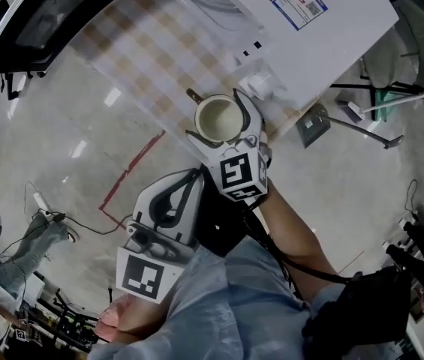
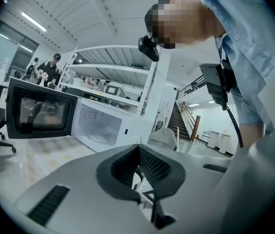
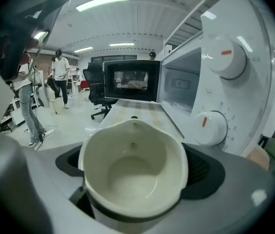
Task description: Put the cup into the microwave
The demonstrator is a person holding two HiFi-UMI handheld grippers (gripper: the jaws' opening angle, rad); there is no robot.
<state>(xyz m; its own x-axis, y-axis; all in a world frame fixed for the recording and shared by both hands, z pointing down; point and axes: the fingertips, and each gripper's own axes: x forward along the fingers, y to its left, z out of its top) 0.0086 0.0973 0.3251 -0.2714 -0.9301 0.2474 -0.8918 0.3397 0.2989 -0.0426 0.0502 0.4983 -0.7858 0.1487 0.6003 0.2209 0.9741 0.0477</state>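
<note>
The dark-fronted microwave door (image 1: 43, 17) stands swung open at the far left, over the end of a table covered with a checked cloth (image 1: 140, 51). Nearer the person and left of centre, the left gripper (image 2: 138, 167) hangs off the table's near edge. Its padded jaws are brought together at the tips and there is nothing between them.

To its right, the right gripper (image 1: 213, 113) has its jaws spread around the cup (image 1: 218, 120), one pad on each side of the wall, pressing it. The cup is upright, with its mouth toward the head camera. Its cream inside (image 3: 132, 172) is bare down to the bottom, showing no liquid or contents. It is held above the near edge of the cloth, outside the oven, just in front of the control panel.

Right of the cup is the white microwave (image 1: 313, 32). In the right gripper view, its two round knobs (image 3: 223, 57) are close on the right. The open cavity (image 2: 98, 126) lies further left and farther off, with only its round glass plate inside.
</note>
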